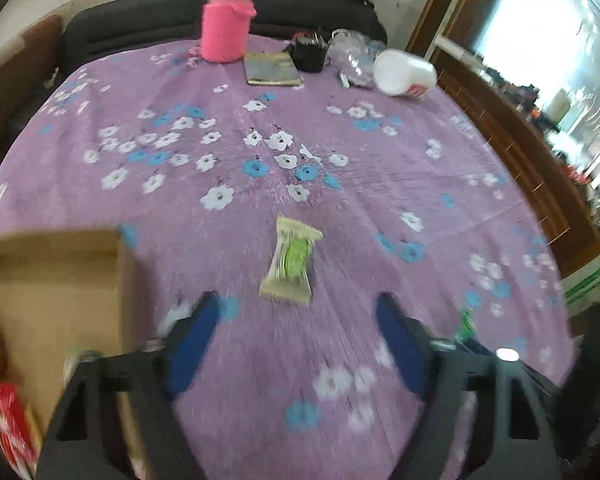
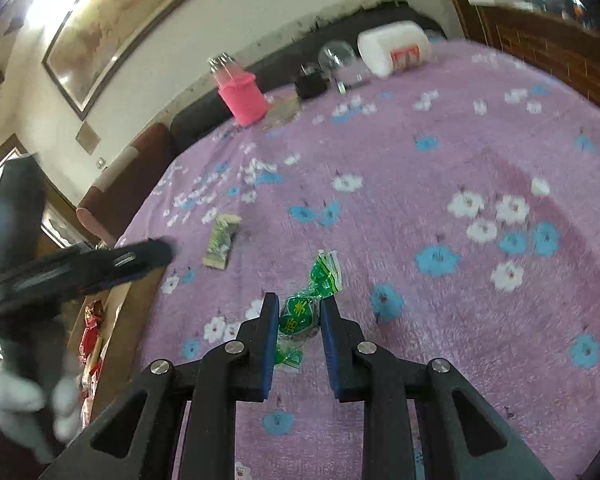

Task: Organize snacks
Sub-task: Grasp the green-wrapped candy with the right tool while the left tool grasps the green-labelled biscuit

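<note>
At the left edge of the bench (image 1: 380,152), spread with a purple flowered cloth, stood an open cardboard box (image 1: 60,292), and red-wrapped snacks (image 1: 8,420) already lay in it — so the sorting looked partly done, with loose pieces being gathered into that box. The left gripper (image 1: 298,312) hovered over the cloth just right of the box, its blue fingers (image 1: 198,336) spread with nothing between them; a cream packet with a green print (image 1: 291,260) lay flat just ahead of the tips. I judged this the approach to that packet: the next move called for lowering until the fingers straddled it, then closing across its narrow width.

Further right, the right gripper (image 2: 299,312) had its fingers pinching a green-wrapped candy (image 2: 300,316) at its round middle, twisted ends sticking out fore and aft. The candy still seemed to rest on the cloth, though I could not tell for certain. Its next move called for a lift and a carry leftwards to the box, keeping clear of the other gripper.

The left view was badly smeared, the box cut off by the frame, and its contents mostly hidden. The packet's print was unreadable — the clutter at the bench's far side, a pink-sleeved bottle (image 1: 225,24) and a tipped white cup (image 1: 404,72), was soft too.
</note>
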Action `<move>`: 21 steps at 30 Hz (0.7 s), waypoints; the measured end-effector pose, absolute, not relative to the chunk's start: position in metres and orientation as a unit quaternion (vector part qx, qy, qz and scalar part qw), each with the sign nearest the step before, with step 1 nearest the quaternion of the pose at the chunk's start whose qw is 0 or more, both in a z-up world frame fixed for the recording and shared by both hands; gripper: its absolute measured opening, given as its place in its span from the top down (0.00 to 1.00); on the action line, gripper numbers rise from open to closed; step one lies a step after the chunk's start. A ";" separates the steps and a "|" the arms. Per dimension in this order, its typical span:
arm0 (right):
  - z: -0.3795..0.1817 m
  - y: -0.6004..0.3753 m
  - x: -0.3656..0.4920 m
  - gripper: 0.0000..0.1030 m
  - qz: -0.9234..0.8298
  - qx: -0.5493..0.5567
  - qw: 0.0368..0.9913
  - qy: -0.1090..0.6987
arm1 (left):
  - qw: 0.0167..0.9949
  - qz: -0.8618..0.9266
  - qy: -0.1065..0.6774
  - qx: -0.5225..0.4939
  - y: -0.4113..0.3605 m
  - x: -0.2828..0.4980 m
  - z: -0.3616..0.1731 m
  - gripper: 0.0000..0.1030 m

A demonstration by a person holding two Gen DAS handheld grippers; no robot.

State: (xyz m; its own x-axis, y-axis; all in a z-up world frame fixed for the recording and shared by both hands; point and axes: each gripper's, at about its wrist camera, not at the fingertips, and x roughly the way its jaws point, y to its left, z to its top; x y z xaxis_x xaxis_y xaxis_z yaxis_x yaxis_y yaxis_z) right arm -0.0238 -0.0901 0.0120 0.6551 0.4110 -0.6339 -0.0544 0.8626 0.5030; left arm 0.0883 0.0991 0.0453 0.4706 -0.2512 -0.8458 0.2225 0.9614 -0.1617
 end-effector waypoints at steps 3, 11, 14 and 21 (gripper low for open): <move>0.013 -0.088 -0.023 0.78 0.140 0.226 0.880 0.393 | 0.860 -0.125 0.494 0.017 0.089 0.103 0.035 0.37; 0.009 -0.090 -0.019 0.78 0.149 0.240 0.871 0.401 | 0.862 -0.106 0.491 0.064 0.072 0.116 0.014 0.44; 0.012 -0.087 -0.020 0.78 0.148 0.229 0.876 0.398 | 0.866 -0.109 0.482 0.071 0.069 0.113 0.018 0.82; 0.013 -0.089 -0.019 0.78 0.144 0.225 0.881 0.391 | 0.874 -0.113 0.470 0.053 0.075 0.096 0.026 0.82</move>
State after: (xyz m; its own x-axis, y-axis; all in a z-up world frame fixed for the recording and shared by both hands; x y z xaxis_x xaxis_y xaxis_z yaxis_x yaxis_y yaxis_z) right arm -0.0192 -0.0889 0.0133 0.6527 0.4295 -0.6241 -0.0779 0.8575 0.5086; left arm 0.0962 0.0750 0.0265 0.5333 -0.1474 -0.8330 0.2461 0.9691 -0.0140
